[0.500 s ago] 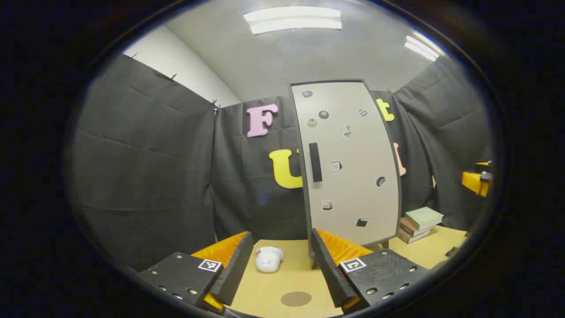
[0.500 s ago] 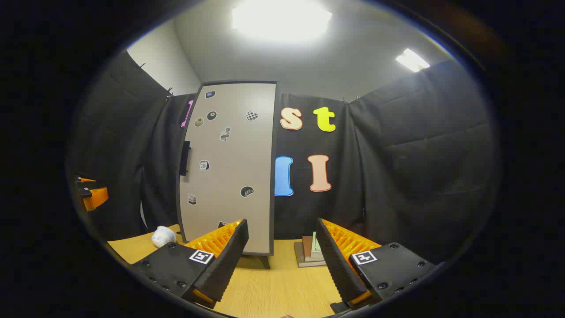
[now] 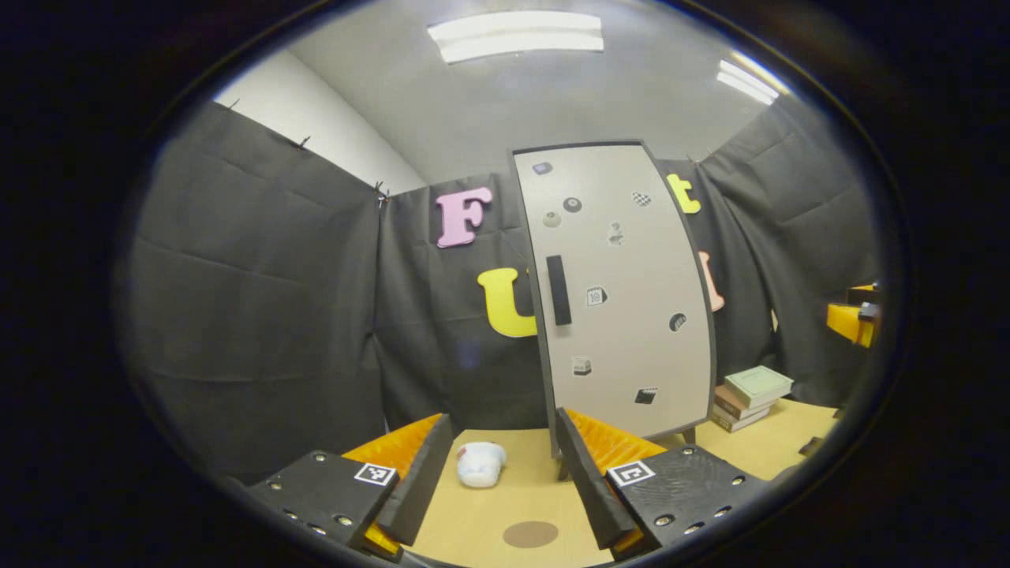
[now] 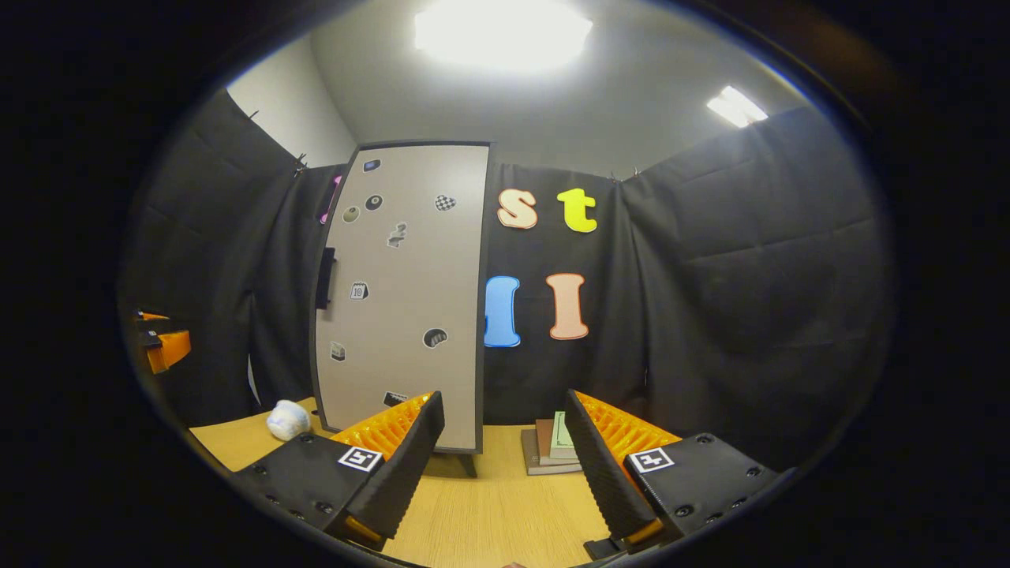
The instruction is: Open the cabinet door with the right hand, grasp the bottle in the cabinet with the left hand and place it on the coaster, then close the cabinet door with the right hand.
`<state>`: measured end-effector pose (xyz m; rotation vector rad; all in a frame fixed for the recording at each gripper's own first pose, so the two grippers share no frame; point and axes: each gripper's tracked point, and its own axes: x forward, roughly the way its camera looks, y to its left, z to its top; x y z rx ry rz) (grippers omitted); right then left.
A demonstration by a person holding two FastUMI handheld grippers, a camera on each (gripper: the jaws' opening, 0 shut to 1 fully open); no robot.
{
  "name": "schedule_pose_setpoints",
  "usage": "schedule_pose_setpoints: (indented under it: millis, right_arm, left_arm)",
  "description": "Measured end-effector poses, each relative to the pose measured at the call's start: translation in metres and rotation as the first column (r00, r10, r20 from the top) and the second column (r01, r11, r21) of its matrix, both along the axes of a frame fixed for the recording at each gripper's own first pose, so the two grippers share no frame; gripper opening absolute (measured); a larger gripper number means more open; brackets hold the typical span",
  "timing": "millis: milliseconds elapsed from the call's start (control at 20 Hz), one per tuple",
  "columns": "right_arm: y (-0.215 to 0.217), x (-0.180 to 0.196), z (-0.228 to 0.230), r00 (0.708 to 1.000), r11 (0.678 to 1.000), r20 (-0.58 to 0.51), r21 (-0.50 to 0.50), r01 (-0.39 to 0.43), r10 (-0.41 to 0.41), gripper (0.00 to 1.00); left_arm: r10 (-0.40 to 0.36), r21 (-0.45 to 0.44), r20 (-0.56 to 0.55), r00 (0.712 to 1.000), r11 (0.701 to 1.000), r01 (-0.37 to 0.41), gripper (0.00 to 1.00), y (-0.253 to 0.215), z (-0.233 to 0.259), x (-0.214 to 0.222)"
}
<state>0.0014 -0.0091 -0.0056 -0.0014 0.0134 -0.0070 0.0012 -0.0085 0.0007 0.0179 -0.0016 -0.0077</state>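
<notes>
A: Where does the cabinet [image 3: 623, 292] stand?

B: In the left gripper view it rises at about one o'clock from the centre, upright on the wooden tabletop [image 3: 489, 513], its pale door [image 3: 631, 331] flat against the frame. A dark vertical handle [image 3: 559, 289] sits near the door's left edge, and small stickers dot the panel. In the right gripper view the same cabinet [image 4: 402, 292] stands at about ten o'clock, the handle [image 4: 325, 278] on its far left edge.

A: And the bottle?

B: The door covers the inside, so its place cannot be told. The round brown coaster [image 3: 530, 534] lies on the tabletop at six o'clock in the left gripper view, between the fingers and bare.

A: The left hand-held gripper [image 3: 501, 481]?

B: Its fingers are spread apart with nothing between them. A crumpled white wad [image 3: 480, 462] lies beyond, just left of the cabinet's foot.

A: The right hand-held gripper [image 4: 505, 465]?

B: Also spread wide and holding nothing, well short of the door. A stack of books [image 4: 552, 446] lies on the tabletop just right of the cabinet, at about five o'clock.
</notes>
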Motion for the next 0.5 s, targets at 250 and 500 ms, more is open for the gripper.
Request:
schedule_pose_setpoints:
  millis: [250,500]
  right_arm:
    - [-0.005,0.003,-0.006,1.000,1.000,-0.020,0.013,-0.003,0.004,0.97]
    - [-0.014,0.012,-0.011,0.999,1.000,-0.040,0.018,-0.019,0.019,0.97]
  left_arm:
    - [0.008,-0.003,-0.006,1.000,1.000,-0.008,0.82,-0.005,-0.001,0.001]
    - [0.030,-0.006,-0.007,1.000,1.000,-0.030,0.82,-0.014,0.001,0.001]
